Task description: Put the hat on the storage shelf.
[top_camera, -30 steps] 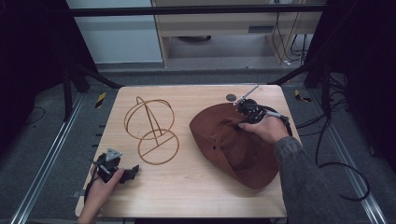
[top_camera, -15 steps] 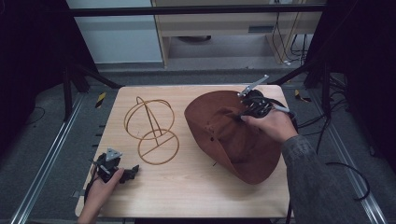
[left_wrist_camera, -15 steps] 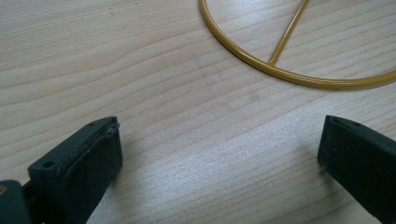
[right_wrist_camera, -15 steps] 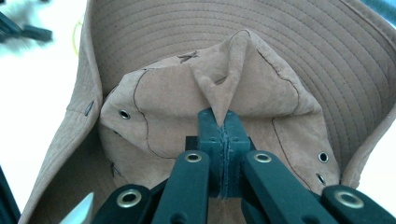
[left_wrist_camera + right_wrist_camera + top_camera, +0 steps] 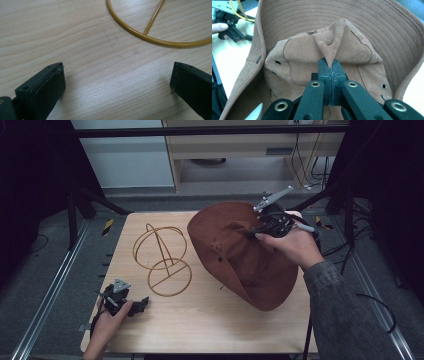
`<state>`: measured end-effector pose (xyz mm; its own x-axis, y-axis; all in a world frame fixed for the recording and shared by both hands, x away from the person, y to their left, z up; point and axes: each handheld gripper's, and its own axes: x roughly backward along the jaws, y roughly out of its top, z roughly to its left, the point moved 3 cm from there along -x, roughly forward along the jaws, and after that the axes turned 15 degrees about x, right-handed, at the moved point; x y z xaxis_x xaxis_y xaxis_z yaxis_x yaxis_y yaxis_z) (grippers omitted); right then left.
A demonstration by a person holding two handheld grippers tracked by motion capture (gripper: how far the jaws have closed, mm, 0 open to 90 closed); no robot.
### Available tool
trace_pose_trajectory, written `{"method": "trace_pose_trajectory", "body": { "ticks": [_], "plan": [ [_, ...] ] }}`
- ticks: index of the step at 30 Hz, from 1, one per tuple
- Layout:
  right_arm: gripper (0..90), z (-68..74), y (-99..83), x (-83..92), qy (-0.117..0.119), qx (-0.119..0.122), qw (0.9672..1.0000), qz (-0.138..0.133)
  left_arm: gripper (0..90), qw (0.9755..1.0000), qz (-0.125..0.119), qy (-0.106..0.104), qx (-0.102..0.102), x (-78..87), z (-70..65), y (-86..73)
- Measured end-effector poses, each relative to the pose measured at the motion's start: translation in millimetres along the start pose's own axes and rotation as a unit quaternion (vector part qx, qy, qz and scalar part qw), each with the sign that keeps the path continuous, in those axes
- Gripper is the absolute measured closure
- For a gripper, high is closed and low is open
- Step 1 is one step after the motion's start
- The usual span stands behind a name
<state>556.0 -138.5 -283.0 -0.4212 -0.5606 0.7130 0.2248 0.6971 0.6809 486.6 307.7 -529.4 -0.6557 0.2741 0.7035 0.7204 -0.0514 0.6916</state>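
wooden table (image 5: 210, 320) first. big brown hat (image 5: 240, 260) is on its 3 o'clock side, tilted up, right gripper (image 5: 257, 231) pinching a fold of the crown. gold wire stand (image 5: 162, 257) towards 9 o'clock. left gripper (image 5: 142, 302) at 7 o'clock, jaws wide apart, nothing in them.

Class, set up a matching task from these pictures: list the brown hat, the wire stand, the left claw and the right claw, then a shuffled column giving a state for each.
1 brown hat
2 wire stand
3 left claw
4 right claw

A open, low over bare wood
B pinching a fold of cloth
C lifted by its crown
D standing on the table, untouched

Pairs: 1-C, 2-D, 3-A, 4-B
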Motion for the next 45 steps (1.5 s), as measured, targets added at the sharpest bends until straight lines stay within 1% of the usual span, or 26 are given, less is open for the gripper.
{"method": "trace_pose_trajectory", "body": {
  "ticks": [1, 4, 5, 7, 13, 18, 20, 21, 22, 29, 31, 38, 45],
  "plan": [
    [89.6, 2.1, 4.8, 2.2, -0.001, 0.003, 1.0000, -0.006, 0.0, 1.0000, 0.000, 0.000, 0.000, 0.0, 0.0, 0.0],
    [89.6, 4.7, 10.1, 4.7, -0.003, 0.009, 0.9999, -0.010, 0.0, 1.0000, 0.000, 0.000, 0.000, 0.1, 0.0, -0.1],
    [89.6, 6.9, 15.3, 7.9, -0.005, 0.013, 0.9998, -0.017, 0.0, 1.0000, 0.000, 0.000, 0.000, 0.0, 0.0, -0.1],
    [89.6, 8.2, 17.8, 9.8, -0.005, 0.015, 0.9997, -0.020, 0.0, 1.0000, 0.000, 0.000, 0.000, 0.1, 0.0, -0.1],
    [89.6, 16.4, 29.5, 22.5, -0.008, 0.024, 0.9986, -0.045, 0.0, 1.0000, 0.000, 0.000, -0.001, 0.1, 0.0, -0.1],
    [89.6, 24.4, 38.2, 28.5, -0.013, 0.034, 0.9975, -0.061, 0.0, 1.0000, 0.000, 0.000, 0.000, 0.1, 0.0, -0.1],
    [89.6, 27.7, 42.4, 29.6, -0.014, 0.038, 0.9970, -0.066, 0.0, 1.0000, 0.001, 0.000, -0.002, 0.2, 0.2, -0.1],
    [89.6, 31.1, 47.7, 30.3, -0.016, 0.043, 0.9964, -0.072, 0.0, 1.0000, 0.001, 0.000, -0.002, 0.2, 0.2, -0.1],
    [89.6, 31.1, 47.7, 30.3, -0.016, 0.043, 0.9964, -0.072, 0.0, 1.0000, 0.000, 0.000, 0.000, 0.2, 0.0, -0.1],
    [89.6, 41.6, 65.5, 30.5, -0.022, 0.055, 0.9942, -0.090, 0.0, 1.0000, 0.002, -0.001, -0.004, 0.5, 0.4, -0.3],
    [89.6, 43.8, 69.6, 31.1, -0.022, 0.057, 0.9935, -0.096, 0.0, 1.0000, 0.000, -0.001, -0.001, 0.3, 0.1, -0.3],
    [89.6, 48.1, 80.8, 34.5, -0.023, 0.063, 0.9922, -0.105, 0.0, 1.0000, 0.000, 0.000, -0.003, 0.3, 0.4, -0.1],
    [89.6, 49.5, 88.6, 34.0, -0.023, 0.064, 0.9915, -0.111, 0.0, 1.0000, 0.000, 0.000, -0.003, 0.3, 0.3, -0.1]
  ]
}}
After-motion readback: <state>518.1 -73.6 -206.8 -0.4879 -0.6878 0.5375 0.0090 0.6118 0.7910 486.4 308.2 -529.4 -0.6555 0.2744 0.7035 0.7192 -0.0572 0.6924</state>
